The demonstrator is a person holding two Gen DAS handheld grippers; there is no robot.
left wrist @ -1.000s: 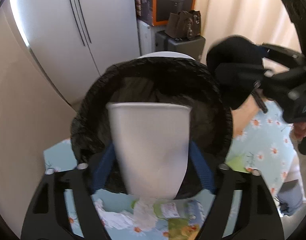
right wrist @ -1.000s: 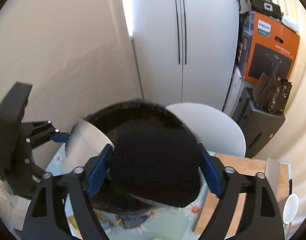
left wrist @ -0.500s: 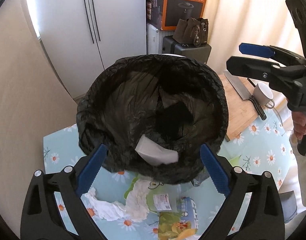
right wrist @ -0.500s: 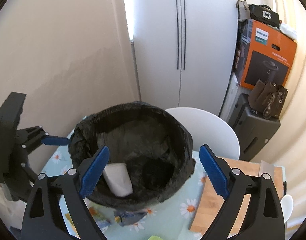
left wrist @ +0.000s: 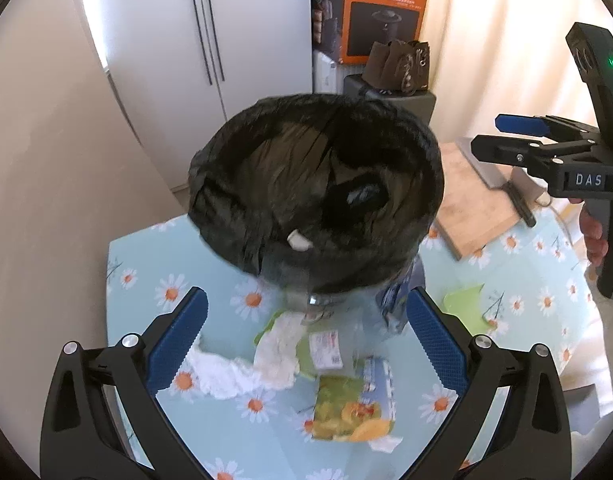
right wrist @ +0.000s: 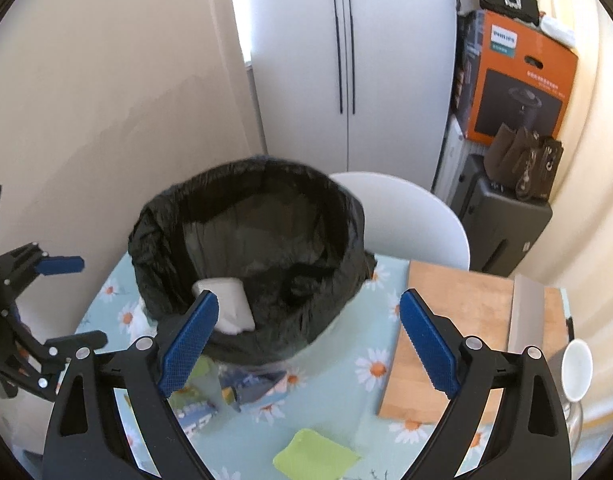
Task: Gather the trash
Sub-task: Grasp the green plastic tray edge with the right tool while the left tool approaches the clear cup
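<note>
Both jaws gape wide and hold nothing: the left hand-held gripper hangs over a crumpled tissue and snack wrapper on the flowered bench. The right hand-held gripper is likewise empty. Beyond stands the black-lined bin, with a white cup and what looks like a dark cloth inside.

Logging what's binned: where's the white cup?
The white cup lies inside the black-lined bin, at its near-left wall in the right wrist view, beside a dark item.
</note>
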